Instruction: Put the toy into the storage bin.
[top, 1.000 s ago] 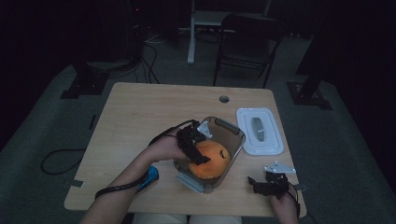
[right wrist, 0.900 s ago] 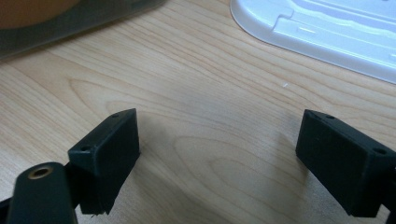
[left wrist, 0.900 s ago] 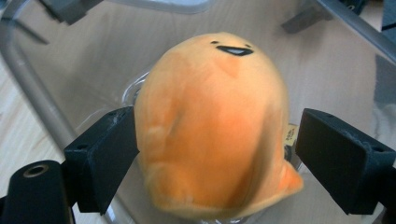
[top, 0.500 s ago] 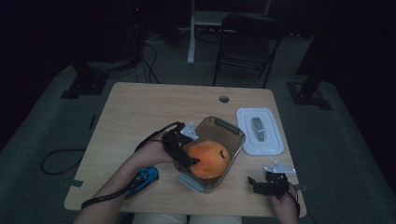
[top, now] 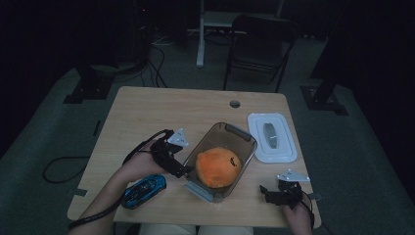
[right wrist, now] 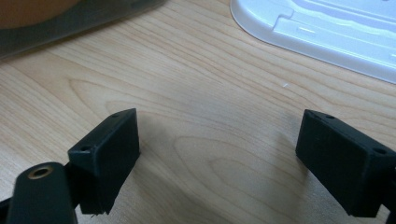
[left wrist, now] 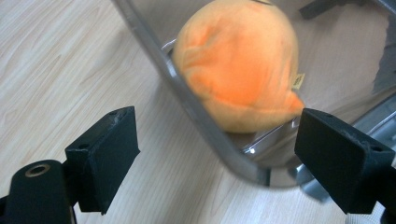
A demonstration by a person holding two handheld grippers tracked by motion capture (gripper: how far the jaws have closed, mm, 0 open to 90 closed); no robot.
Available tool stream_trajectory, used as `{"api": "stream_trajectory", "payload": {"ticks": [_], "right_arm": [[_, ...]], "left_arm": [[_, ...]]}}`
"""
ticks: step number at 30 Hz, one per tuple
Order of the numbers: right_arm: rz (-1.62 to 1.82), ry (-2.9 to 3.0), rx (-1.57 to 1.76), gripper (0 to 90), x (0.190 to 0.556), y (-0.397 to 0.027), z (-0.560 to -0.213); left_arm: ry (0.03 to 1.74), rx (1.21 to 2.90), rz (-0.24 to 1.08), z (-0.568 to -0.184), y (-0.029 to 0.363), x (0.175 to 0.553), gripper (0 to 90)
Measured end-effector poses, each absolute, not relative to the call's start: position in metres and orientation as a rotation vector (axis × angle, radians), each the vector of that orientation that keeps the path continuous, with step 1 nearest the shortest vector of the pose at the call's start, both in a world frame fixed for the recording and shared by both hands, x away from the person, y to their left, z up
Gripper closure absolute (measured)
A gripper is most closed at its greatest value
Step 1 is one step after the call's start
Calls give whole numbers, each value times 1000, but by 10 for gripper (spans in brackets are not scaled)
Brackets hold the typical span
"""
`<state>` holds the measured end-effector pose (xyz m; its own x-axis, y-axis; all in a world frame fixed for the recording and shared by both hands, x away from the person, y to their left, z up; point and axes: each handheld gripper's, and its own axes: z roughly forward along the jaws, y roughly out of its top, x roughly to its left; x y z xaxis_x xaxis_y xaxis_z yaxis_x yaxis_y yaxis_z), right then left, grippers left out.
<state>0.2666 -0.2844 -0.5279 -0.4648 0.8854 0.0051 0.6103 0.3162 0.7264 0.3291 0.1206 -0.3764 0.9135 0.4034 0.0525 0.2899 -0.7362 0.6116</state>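
Just ahead of the wide-apart left claw (left wrist: 215, 163), the orange plush (left wrist: 240, 70) lies inside the clear bin (left wrist: 205, 135).

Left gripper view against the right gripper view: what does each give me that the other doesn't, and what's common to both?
Left gripper view: the orange plush lying inside the clear container, seen between the left gripper's open jaws, which hold nothing. Right gripper view: the white lid flat on the table, beyond the right gripper's open, empty jaws. Both: the wooden tabletop and a stretch of the container's wall.
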Motion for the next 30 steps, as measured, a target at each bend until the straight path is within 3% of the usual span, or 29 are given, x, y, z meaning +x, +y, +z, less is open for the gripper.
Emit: {"api": "stream_trajectory", "payload": {"ticks": [30], "right_arm": [[947,2194,1329,130,267,-284,-528]], "left_arm": [[771,2445,256,-439,210,302,142]]}}
